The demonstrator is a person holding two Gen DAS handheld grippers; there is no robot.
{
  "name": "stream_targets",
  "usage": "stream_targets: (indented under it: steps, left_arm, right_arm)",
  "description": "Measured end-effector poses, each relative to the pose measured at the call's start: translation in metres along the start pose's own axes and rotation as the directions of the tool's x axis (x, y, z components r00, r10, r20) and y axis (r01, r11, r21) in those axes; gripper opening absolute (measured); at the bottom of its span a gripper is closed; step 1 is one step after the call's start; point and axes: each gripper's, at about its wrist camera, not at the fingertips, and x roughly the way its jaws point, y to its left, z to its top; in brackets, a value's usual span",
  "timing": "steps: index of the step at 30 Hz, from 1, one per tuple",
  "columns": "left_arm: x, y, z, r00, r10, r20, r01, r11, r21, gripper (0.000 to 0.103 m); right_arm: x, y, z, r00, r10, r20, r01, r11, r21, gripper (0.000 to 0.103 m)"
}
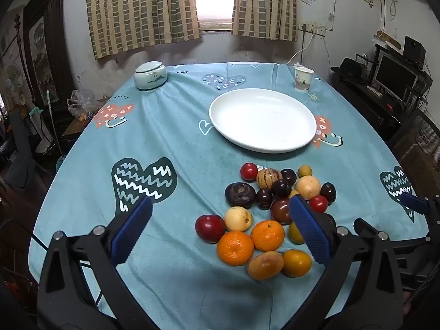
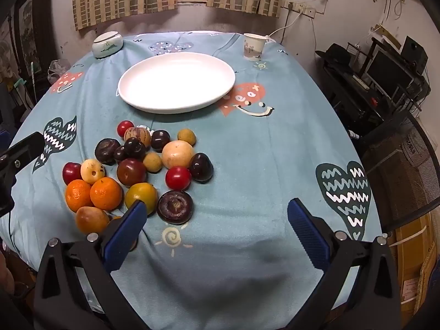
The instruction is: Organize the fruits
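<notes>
hovering over the table [image 1: 170,143] with both tools up, nothing picked. left gripper [image 1: 220,228] has its jaws spread wide and bare, blue pads apart, with the near edge of the fruit pile [image 1: 264,206] showing between them. right gripper [image 2: 214,228] is the same story, jaws spread wide, only teal cloth between them, the pile just off its left pad.

landmark is the white plate [image 2: 137,82], and it carries nothing. the whole fruit pile sits on the cloth just on the near side of the plate, close to its rim but not touching it. two oranges [image 1: 250,240] lie side by side at the near end of the pile, farthest from the plate. a small red fruit [image 1: 249,171] and a striped tan one [image 1: 268,177] sit nearest the plate's rim. dark plums [image 2: 134,147] cluster in the middle, a pale round fruit [image 2: 177,154] among them.

beyond the plate, a paper cup [image 2: 253,46] stands upright on one side at the far table edge, and a lidded pale bowl [image 2: 107,44] on the other.
</notes>
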Motion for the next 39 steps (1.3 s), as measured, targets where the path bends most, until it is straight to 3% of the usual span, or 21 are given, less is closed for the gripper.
stream_targets:
  steps: [8,39]
  left_arm:
    - [-0.001,-0.001,0.0,1.0,-0.001,0.001,0.001,1.0,0.0,0.101]
    - [0.002,0.0,-0.005,1.0,-0.013,-0.009,0.013,1.0,-0.007,0.101]
  right_arm:
    - [-0.004,-0.005,-0.002,0.999,0.053,-0.003,-0.053,0.998,0.023,0.102]
    - [-0.004,0.001,-0.002,0.999,0.038,0.001,-0.038,0.999,-0.003,0.102]
